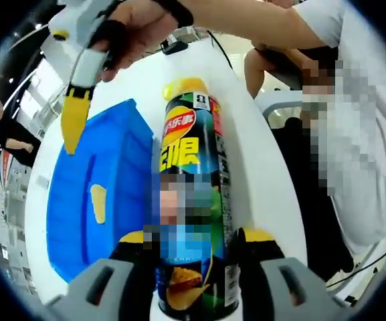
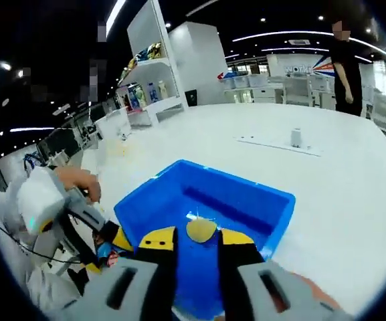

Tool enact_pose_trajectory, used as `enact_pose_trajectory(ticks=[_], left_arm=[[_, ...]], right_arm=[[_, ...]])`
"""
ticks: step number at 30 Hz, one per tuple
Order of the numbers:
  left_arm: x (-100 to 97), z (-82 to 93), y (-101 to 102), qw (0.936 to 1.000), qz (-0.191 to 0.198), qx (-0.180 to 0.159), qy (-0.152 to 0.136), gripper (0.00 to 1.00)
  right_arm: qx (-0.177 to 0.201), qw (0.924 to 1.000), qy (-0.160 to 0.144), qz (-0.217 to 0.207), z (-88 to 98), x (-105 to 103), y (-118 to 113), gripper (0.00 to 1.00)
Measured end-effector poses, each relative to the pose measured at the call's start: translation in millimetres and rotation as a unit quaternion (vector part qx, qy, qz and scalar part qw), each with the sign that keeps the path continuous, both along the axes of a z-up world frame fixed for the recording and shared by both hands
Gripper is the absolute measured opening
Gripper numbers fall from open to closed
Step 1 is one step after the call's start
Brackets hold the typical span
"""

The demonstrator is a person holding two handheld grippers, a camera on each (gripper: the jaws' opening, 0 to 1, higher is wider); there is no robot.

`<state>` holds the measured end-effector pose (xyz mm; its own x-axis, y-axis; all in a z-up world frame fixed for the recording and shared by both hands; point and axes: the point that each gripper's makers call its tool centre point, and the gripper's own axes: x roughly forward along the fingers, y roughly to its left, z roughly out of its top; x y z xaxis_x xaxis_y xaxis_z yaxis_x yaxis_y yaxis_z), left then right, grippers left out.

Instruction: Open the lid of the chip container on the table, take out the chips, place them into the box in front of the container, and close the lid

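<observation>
The left tool (image 1: 196, 247) clamps the chip container (image 1: 194, 200); the right tool (image 2: 198, 235), parted over the blue box (image 2: 273, 207), should release its chip (image 2: 201, 229) low.

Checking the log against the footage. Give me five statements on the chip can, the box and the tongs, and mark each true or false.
1. The left tongs grip the chip can by its body. True.
2. The blue box is empty. False: one chip lies in it.
3. The can's yellow lid is on. True.
4. The right tongs hang over the blue box. True; the chip shows between their tips, though whether they touch it cannot be told.
5. The box is red and sits on a dark table. False: it is blue, on a white table.
</observation>
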<state>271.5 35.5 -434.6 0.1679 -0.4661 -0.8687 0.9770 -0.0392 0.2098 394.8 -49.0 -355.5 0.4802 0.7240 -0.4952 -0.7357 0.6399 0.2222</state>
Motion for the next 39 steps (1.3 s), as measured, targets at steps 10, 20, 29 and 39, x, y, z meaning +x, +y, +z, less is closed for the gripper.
enact_pose_trajectory(ticks=[10,20,29,39], left_arm=[[-0.8,-2.4,0,0.9999,-0.004,0.011,0.002,0.5],[2.4,-2.6,2,0.9999,-0.001,0.015,0.006,0.5],[-4.2,-2.0,1,0.9998,0.001,0.017,0.006,0.5],[-6.4,-1.5,-1,0.9998,0.001,0.017,0.008,0.5]], right_arm=[[0.084,0.9913,-0.091,0.042,29.8,-62,-95,0.25],[0.123,0.9785,-0.152,0.067,6.6,-104,-160,0.24],[0.139,0.9616,-0.203,0.122,-10.9,-126,-167,0.22],[0.137,0.9642,-0.187,0.129,-26.7,-125,-171,0.17]])
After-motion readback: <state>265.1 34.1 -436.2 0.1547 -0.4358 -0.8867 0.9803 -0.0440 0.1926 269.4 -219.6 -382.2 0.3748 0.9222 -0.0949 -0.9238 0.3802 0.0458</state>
